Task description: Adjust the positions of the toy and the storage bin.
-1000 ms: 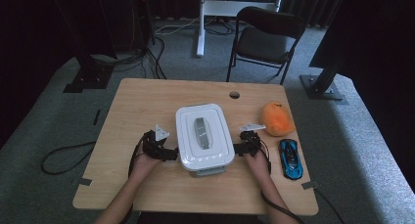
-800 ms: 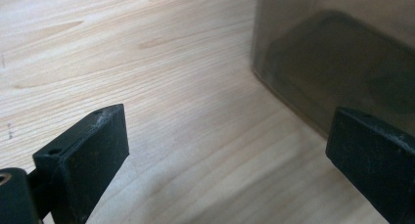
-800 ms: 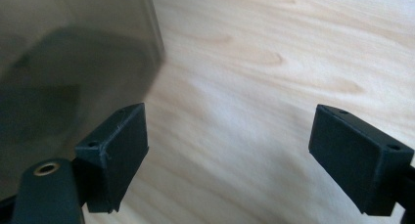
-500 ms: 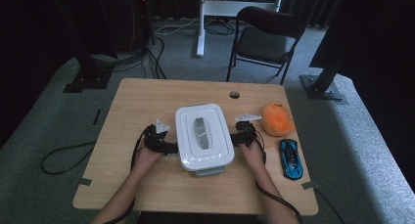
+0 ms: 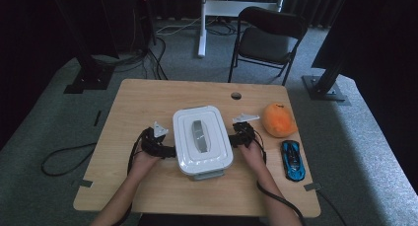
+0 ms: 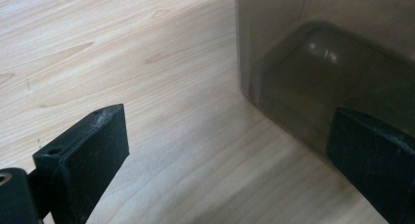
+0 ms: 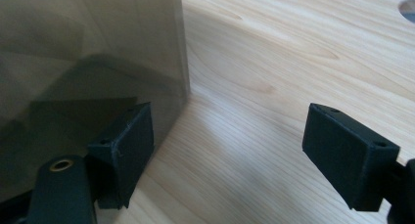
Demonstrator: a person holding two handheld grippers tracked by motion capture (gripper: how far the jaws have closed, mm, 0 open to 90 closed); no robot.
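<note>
The left gripper [image 5: 165, 149] sits against the left side of a white lidded storage bin [image 5: 202, 139], its jaws spread apart with bare wood between them; in the left gripper view one jaw stands just beside the bin's translucent wall [image 6: 337, 62] and nothing is pinched. The right gripper [image 5: 235, 139] mirrors it on the bin's right side. Its jaws have just been closing a little yet stand wide apart, and in the right gripper view the near jaw lies alongside the smoky wall [image 7: 93, 53] with only tabletop between the pads. So neither gripper holds anything.

The bin stands near the middle of the table [image 5: 148, 95], somewhat toward the person's edge, its lid on and the grey handle [image 5: 198, 135] running along the top. A latch tab seems to stick out on the side facing the person. An orange plush toy [image 5: 278, 119] rests near the right edge, and a blue toy car [image 5: 293, 159] lies nearer the front right corner.

The work looks like flanking the bin to lift or shift it. The risk, as I judge it, is uneven contact: smooth walls give the pads little purchase, so a squeeze from one side first could skid the bin sideways toward the plush toy and car, or tip it.
</note>
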